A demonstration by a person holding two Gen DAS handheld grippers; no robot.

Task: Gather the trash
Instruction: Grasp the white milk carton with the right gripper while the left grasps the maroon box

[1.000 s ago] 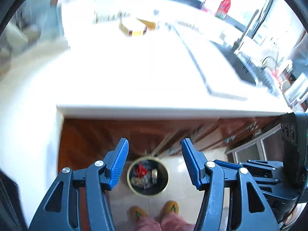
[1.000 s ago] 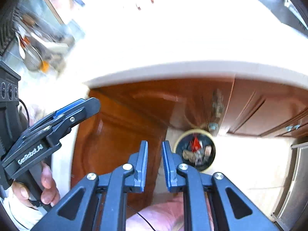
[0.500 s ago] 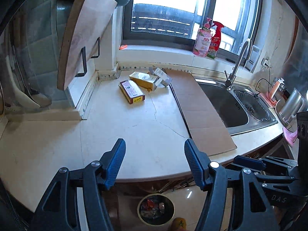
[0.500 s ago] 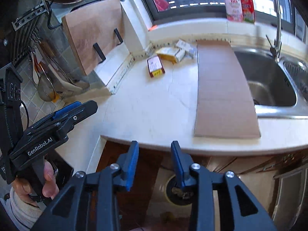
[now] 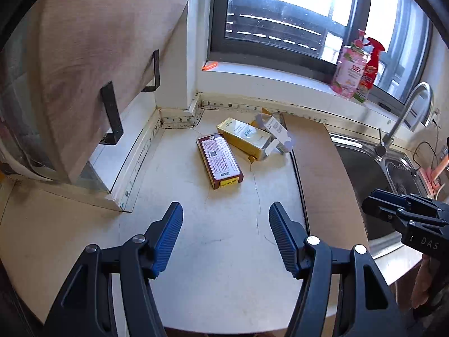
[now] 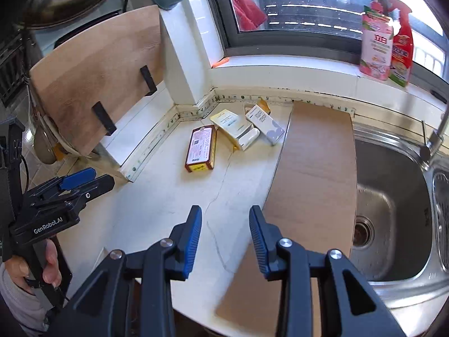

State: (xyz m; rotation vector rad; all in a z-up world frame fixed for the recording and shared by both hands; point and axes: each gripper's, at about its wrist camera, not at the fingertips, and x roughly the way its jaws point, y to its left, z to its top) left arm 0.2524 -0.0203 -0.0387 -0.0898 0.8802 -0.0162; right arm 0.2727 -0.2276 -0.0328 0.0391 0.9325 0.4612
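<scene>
Three empty cartons lie at the back of the white counter: a dark red box [image 5: 219, 161] [image 6: 200, 148], a gold box [image 5: 244, 138] [image 6: 234, 129] and a white opened box [image 5: 275, 132] [image 6: 264, 123]. My left gripper [image 5: 226, 219] is open and empty, over the counter in front of the red box. My right gripper [image 6: 225, 219] is open and empty, above the counter's front part beside the cardboard sheet [image 6: 314, 174]. Each gripper shows in the other's view, the right one [image 5: 404, 213] at the sink side, the left one [image 6: 70, 185] at the left.
A flat cardboard sheet [image 5: 320, 174] lies along the steel sink [image 6: 393, 196] with its tap [image 5: 404, 112]. A wooden cutting board [image 5: 92, 64] stands in a rack at left. Two spray bottles [image 6: 387, 31] stand on the window sill.
Both grippers rose from pointing down at the floor bin to facing the counter and moved closer to the boxes. The right gripper's fingers opened wider. The bin is out of view.
</scene>
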